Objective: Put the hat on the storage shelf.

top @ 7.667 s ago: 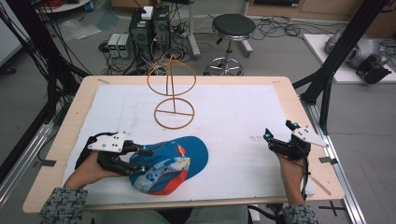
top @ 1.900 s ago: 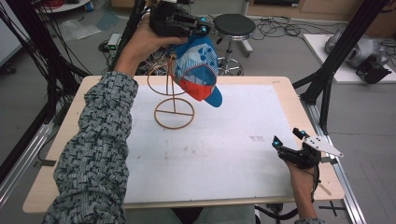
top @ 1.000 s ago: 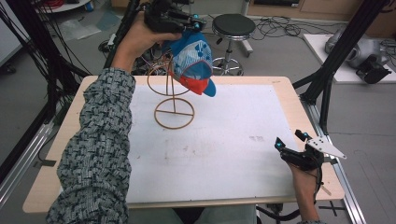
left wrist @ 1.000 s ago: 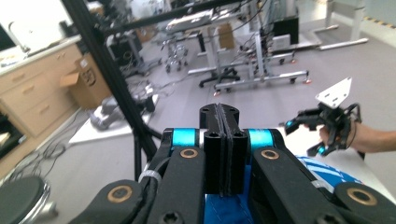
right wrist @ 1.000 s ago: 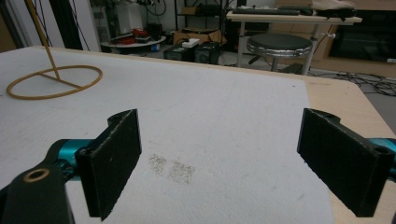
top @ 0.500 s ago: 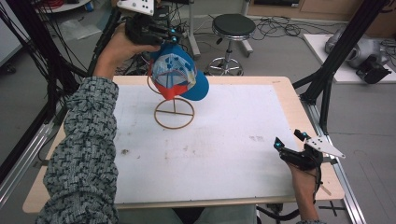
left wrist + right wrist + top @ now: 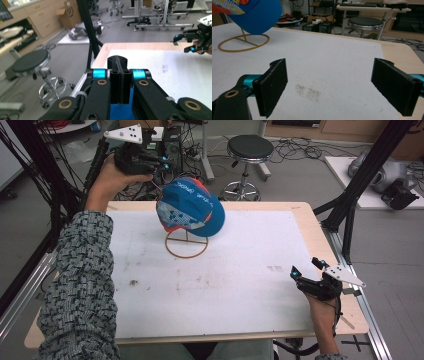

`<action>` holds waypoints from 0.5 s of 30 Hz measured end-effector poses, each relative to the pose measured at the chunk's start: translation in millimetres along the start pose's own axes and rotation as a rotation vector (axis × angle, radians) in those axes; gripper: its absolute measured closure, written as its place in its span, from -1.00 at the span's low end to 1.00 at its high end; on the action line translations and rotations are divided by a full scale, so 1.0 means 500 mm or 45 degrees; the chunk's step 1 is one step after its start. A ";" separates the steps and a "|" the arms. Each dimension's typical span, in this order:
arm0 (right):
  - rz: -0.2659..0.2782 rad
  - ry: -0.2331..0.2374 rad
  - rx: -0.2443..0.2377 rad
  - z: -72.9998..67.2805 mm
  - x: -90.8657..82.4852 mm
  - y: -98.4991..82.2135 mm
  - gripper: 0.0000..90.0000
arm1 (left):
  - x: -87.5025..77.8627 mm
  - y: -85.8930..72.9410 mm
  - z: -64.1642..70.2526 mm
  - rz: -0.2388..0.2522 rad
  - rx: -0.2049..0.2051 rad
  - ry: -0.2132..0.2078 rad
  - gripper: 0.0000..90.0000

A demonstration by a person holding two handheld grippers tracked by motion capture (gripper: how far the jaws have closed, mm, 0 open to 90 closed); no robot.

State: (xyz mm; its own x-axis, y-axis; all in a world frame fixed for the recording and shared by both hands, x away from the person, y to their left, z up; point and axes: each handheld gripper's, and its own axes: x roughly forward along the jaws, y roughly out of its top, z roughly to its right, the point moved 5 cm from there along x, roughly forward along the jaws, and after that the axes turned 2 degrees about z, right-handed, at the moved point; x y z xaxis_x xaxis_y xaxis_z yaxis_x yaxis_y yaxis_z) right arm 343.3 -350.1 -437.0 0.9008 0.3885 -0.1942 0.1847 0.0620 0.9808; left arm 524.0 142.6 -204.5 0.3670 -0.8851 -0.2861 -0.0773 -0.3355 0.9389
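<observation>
The left gripper (image 7: 161,166), jaws pressed together apparently on the rear edge of the blue baseball cap (image 7: 192,215), holds it over the gold wire stand (image 7: 186,245) on the white mat (image 7: 225,290). The right gripper (image 7: 307,270), jaws wide apart with nothing between them, rests at the mat's near right corner, well apart from the cap

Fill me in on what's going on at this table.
A person is putting a blue cap onto a gold wire stand at the far side of the table. The left gripper, raised beyond the cap, is shut. The right gripper rests open near the table's right edge, holding nothing.
</observation>
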 end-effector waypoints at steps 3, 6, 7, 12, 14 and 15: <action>-0.001 0.004 0.000 -0.002 0.002 0.000 -0.71 | 0.001 -0.014 0.004 -0.003 -0.008 -0.020 0.99; -0.003 0.003 -0.011 -0.002 0.003 0.001 -0.71 | -0.005 -0.023 0.002 -0.002 -0.016 -0.010 0.99; -0.002 0.005 -0.005 -0.003 0.003 0.001 -0.71 | -0.009 -0.024 0.001 0.009 -0.020 -0.008 0.99; -0.012 0.004 0.000 -0.002 0.003 -0.001 -0.71 | -0.030 -0.034 0.005 0.028 -0.021 0.018 0.90; -0.013 0.006 -0.003 -0.002 0.004 -0.001 -0.71 | -0.036 -0.042 0.008 0.029 -0.026 0.030 0.83; -0.011 0.006 0.001 -0.003 0.005 -0.001 -0.71 | -0.039 -0.047 0.010 0.030 -0.024 0.035 0.82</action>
State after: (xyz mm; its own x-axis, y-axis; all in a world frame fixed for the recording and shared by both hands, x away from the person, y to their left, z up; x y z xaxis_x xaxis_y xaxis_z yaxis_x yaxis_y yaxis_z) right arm 344.8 -348.0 -437.9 0.8972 0.3923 -0.2030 0.1931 0.0650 0.9790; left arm 514.0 166.3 -222.0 0.3909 -0.8833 -0.2587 -0.0685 -0.3082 0.9488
